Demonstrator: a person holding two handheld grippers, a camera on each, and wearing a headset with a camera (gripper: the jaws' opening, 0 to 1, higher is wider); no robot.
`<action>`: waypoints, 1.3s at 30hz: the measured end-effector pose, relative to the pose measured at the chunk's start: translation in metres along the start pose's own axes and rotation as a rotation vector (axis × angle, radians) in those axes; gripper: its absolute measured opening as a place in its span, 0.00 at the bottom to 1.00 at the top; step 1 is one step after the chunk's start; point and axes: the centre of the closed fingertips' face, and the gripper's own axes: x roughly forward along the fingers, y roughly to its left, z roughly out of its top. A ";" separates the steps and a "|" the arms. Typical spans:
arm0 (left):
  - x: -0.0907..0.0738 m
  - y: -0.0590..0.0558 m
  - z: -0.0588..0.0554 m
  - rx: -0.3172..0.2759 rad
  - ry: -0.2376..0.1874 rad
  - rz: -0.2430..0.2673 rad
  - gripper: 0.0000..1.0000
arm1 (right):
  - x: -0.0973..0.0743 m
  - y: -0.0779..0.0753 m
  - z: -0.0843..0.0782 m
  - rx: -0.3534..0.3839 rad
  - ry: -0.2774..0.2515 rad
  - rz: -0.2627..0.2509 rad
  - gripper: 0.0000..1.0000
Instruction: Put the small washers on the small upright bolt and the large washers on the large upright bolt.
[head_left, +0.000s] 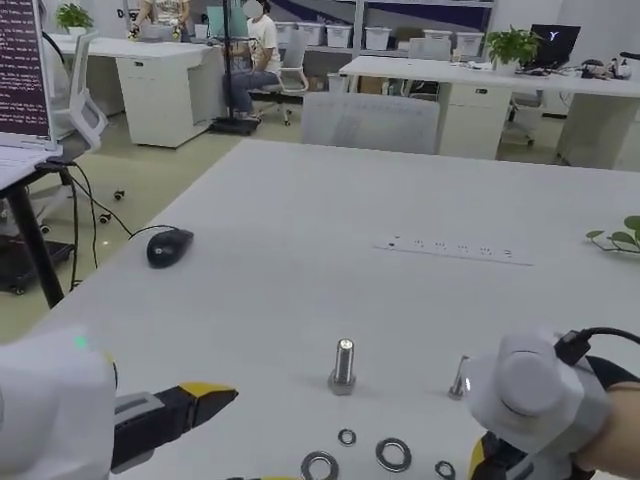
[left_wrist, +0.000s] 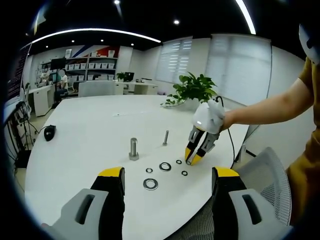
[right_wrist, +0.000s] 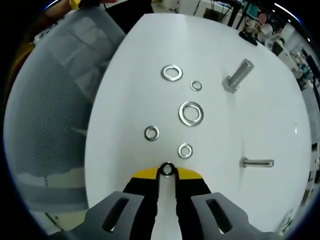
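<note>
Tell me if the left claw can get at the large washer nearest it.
Probably yes: the left claw is open, the large washer lies straight ahead, and the right claw is off to one side.

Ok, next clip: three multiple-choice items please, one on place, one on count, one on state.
1. The mouse lies: A between the bolts; B right of both bolts; C well left of the large bolt.
2. Large washers on the table: A one; B two; C four.
3. The right gripper is: A shut on a small washer; B wide open; C shut on a bolt.
Key: C, the head view shows it far left; B, two big rings lie flat; A, a small ring sits pinched between its tips.
</note>
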 end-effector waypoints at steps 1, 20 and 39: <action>0.000 0.000 0.000 0.005 0.000 0.001 0.70 | 0.000 0.000 0.000 0.002 0.001 0.000 0.11; 0.004 -0.004 0.001 0.004 0.001 -0.016 0.70 | -0.034 -0.018 -0.003 0.030 -0.008 -0.037 0.11; 0.010 -0.007 -0.003 0.004 0.014 -0.036 0.70 | -0.073 -0.070 -0.002 0.042 0.001 -0.116 0.12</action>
